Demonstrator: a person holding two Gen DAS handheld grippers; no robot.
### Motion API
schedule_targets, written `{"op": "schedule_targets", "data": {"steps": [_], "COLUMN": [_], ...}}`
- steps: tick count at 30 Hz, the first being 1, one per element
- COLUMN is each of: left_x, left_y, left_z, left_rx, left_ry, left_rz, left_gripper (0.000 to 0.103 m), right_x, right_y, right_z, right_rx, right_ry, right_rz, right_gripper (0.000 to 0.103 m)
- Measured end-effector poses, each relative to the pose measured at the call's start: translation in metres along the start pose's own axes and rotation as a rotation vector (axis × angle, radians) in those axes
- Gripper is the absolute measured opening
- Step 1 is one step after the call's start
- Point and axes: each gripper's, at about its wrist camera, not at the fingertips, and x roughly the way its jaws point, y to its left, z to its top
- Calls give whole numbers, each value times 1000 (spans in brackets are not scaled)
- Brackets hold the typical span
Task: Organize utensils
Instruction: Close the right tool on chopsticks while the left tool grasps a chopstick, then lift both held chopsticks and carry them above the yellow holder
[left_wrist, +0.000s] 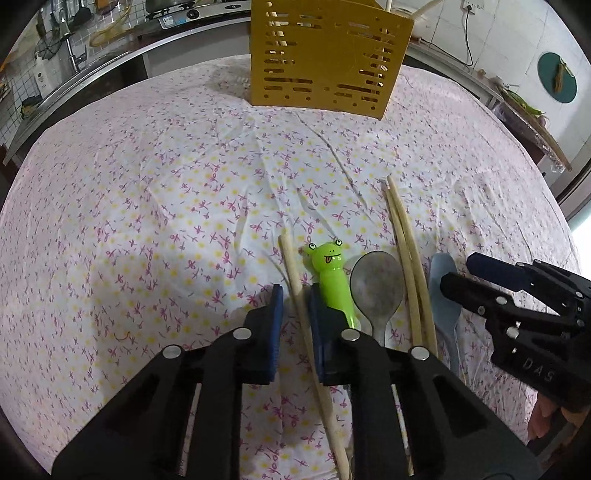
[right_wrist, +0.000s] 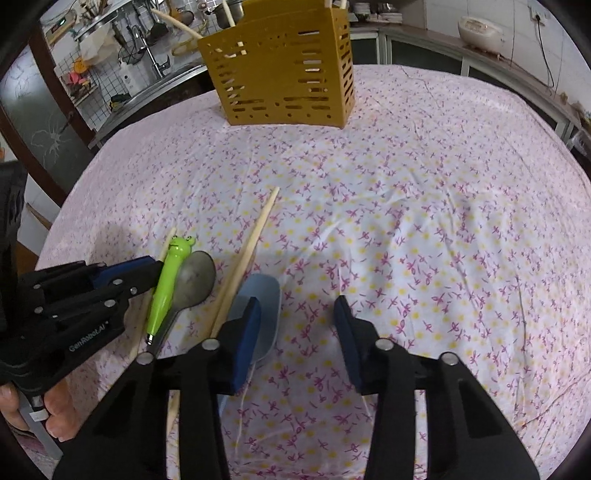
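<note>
Left hand-held gripper: jaws narrow, straddling single chopstick near bench front edge. Right hand-held gripper: jaws wide, above blue spoon. Yellow holder: far edge.

Floral-clothed table: yellow caddy, chopsticks, frog pen, spoons.

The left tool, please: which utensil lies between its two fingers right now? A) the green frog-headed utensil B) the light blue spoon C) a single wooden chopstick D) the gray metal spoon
C: in the left wrist view the left tool straddles a single wooden chopstick, with the green frog-headed utensil just outside its right finger.
</note>
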Motion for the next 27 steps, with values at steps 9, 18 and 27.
{"op": "schedule_targets", "data": {"steps": [9, 18, 27], "left_x": [2, -1, -6], "left_y": [7, 15, 19], "left_z": [3, 1, 1], "left_rx": [-12, -27, -46], "left_ry": [-4, -2, 0], "left_rz": [-16, -17, -22], "left_gripper": [7, 5, 5], "right_x": [2, 1, -8], "right_y": [8, 13, -3], "right_z": [3, 8, 15], "right_rx": [-12, -52, -43], "right_ry": [25, 22, -11], "right_rz": [7, 9, -2], "right_gripper": [19, 5, 3]}}
